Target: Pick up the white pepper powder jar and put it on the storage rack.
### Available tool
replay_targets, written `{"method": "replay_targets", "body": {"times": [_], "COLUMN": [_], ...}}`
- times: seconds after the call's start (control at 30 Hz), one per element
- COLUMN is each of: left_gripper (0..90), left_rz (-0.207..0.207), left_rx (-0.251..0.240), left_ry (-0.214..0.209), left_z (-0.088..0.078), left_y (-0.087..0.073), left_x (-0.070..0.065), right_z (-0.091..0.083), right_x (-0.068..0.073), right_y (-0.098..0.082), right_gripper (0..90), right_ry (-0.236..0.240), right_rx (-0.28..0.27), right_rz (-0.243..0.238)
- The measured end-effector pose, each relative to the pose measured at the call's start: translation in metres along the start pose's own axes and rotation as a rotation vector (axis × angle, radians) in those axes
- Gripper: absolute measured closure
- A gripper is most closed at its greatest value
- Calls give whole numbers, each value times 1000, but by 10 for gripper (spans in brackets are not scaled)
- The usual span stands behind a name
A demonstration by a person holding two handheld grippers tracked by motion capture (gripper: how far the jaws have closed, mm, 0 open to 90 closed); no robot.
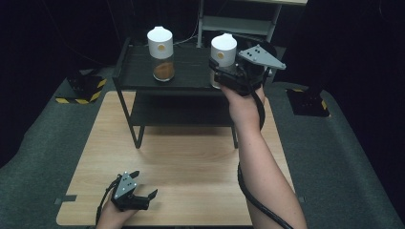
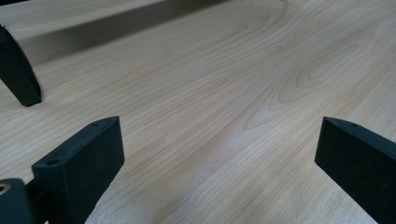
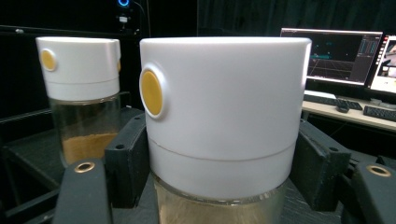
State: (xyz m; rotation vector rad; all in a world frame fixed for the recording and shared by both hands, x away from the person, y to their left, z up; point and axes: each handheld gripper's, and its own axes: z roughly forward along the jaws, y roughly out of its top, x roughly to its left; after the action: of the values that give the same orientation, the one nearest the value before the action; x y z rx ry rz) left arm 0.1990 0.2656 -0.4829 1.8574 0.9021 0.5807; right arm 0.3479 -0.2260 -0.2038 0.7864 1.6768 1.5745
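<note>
The left claw (image 1: 143,185) rests spread wide on the pale, grained wooden surface (image 1: 191,157). On the black shelf (image 1: 138,71) stands a glass jar (image 1: 161,47) of brown powder with a white domed cap. The right claw (image 1: 220,71) clamps a matching white-capped jar (image 1: 223,48).

Place: a lab or recording studio.
Walls: black curtains (image 1: 57,28) all round.
Floor: grey carpet (image 1: 348,157) with yellow-black hazard tape (image 1: 81,93) on stand feet.
Desk: monitors (image 3: 338,56) showing graphics, keyboard (image 3: 379,113) in front.
Work area: a plain wooden surface (image 1: 191,162) with a black shelf (image 1: 143,71).
</note>
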Motion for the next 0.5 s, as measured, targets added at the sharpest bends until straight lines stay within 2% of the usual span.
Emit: {"method": "replay_targets", "body": {"times": [0.27,0.4,0.5], "left_gripper": [17,17,17], "left_rz": [-7,-7,-7], "left_rx": [-7,-7,-7], "left_ry": [-4,-5,-6], "left_z": [-1,-1,-1], "left_y": [-1,-1,-1], "left_x": [1,1,2], "right_z": [17,23,26], "right_x": [-3,-6,-6], "right_y": [-1,-2,-4], "right_gripper": [305,304,304], "right_ry": [-23,-21,-29], "right_rx": [4,9,6], "right_rz": [9,37,33]}}
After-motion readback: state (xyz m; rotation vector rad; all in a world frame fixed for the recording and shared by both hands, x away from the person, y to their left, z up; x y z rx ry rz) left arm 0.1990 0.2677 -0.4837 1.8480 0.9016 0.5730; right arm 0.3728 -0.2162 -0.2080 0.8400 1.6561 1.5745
